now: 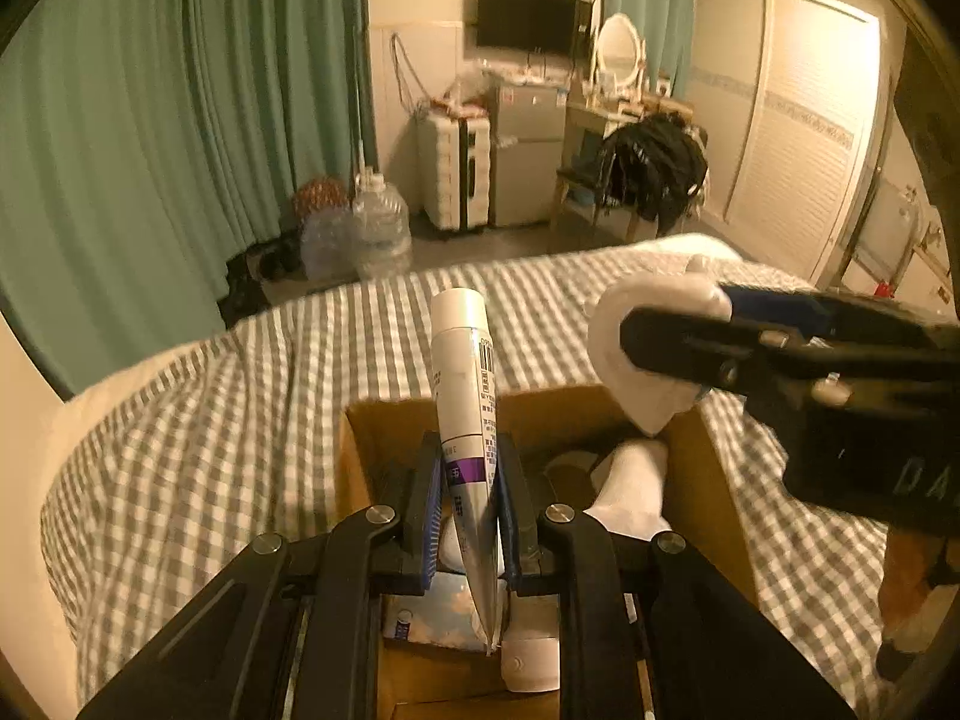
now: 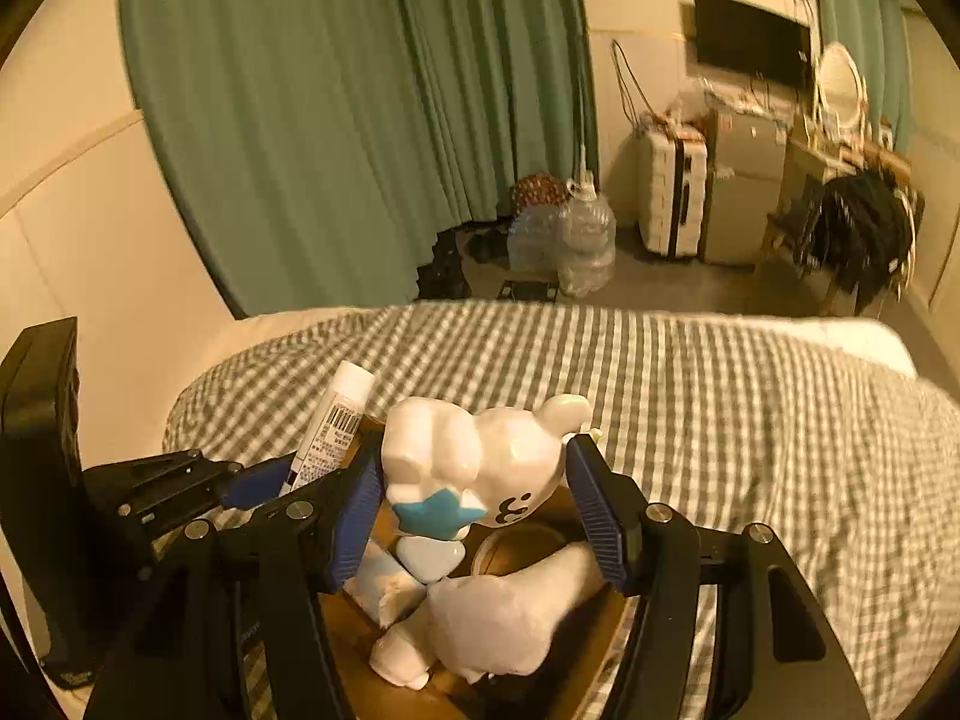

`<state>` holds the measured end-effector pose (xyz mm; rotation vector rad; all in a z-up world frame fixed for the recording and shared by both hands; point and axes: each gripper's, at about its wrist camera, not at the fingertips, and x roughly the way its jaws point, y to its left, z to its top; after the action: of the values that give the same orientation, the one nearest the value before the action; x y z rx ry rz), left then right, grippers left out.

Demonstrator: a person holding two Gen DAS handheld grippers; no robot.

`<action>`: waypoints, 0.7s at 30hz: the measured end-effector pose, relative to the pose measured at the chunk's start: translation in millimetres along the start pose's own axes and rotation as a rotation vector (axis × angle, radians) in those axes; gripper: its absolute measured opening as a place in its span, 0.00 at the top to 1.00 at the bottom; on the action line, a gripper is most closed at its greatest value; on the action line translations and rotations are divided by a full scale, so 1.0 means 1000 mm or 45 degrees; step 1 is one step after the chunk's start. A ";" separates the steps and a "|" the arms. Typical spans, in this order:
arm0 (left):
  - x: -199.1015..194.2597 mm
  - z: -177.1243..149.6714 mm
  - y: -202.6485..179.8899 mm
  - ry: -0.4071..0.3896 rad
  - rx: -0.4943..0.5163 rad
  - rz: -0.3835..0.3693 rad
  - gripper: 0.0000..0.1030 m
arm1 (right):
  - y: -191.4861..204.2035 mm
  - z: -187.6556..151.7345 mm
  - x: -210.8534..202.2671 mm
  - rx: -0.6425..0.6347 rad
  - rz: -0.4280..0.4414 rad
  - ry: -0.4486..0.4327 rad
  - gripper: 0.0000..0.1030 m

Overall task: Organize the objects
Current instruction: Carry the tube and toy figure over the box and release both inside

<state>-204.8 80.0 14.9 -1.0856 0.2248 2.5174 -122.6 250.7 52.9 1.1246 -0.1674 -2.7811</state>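
Observation:
My left gripper point(image 1: 468, 480) is shut on a white tube with a purple band point(image 1: 465, 384), held upright over an open cardboard box point(image 1: 360, 480) on the bed. My right gripper point(image 2: 474, 492) is shut on a white figurine with a blue star point(image 2: 480, 456), above the same box point(image 2: 570, 684). The right gripper and figurine point(image 1: 648, 348) show at the right of the left wrist view, over the box's right rim. The tube point(image 2: 336, 426) and the left gripper show at the left of the right wrist view. White socks point(image 2: 510, 612) and other items lie in the box.
The box sits on a grey-and-white checked bedspread point(image 1: 210, 420). Green curtains point(image 1: 180, 120), large water bottles point(image 1: 378, 228), a suitcase point(image 1: 456, 168), a small fridge and a desk with a chair stand beyond the bed.

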 end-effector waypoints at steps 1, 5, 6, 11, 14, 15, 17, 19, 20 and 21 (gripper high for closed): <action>0.008 -0.002 0.000 0.024 0.000 -0.002 0.84 | -0.003 -0.002 0.008 0.010 0.002 0.026 0.42; 0.023 -0.013 -0.001 0.083 -0.003 0.029 0.84 | -0.014 -0.015 0.030 0.047 -0.004 0.107 0.42; 0.025 -0.016 -0.001 0.092 -0.007 0.029 0.84 | -0.016 -0.018 0.034 0.053 -0.001 0.114 0.42; 0.032 -0.026 -0.001 0.118 -0.027 0.016 0.84 | -0.015 -0.033 0.044 0.059 0.002 0.144 0.42; 0.033 -0.030 -0.003 0.115 -0.016 0.013 0.84 | -0.016 -0.035 0.045 0.060 0.010 0.142 0.42; 0.033 -0.031 -0.004 0.114 -0.013 0.015 0.84 | -0.014 -0.035 0.046 0.058 0.015 0.142 0.42; 0.033 -0.032 -0.004 0.111 -0.015 0.016 0.84 | -0.014 -0.036 0.047 0.051 0.021 0.138 0.41; 0.033 -0.032 -0.004 0.107 -0.019 0.020 0.84 | -0.013 -0.037 0.048 0.054 0.017 0.129 0.41; 0.033 -0.032 -0.003 0.104 -0.025 0.027 0.84 | -0.014 -0.037 0.049 0.059 0.018 0.127 0.41; 0.034 -0.032 -0.002 0.101 -0.029 0.031 0.84 | -0.014 -0.038 0.051 0.067 0.020 0.130 0.41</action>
<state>-203.4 82.2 -31.6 -1.2001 0.2332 2.5068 -133.2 254.3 -11.0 1.2682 -0.2383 -2.7132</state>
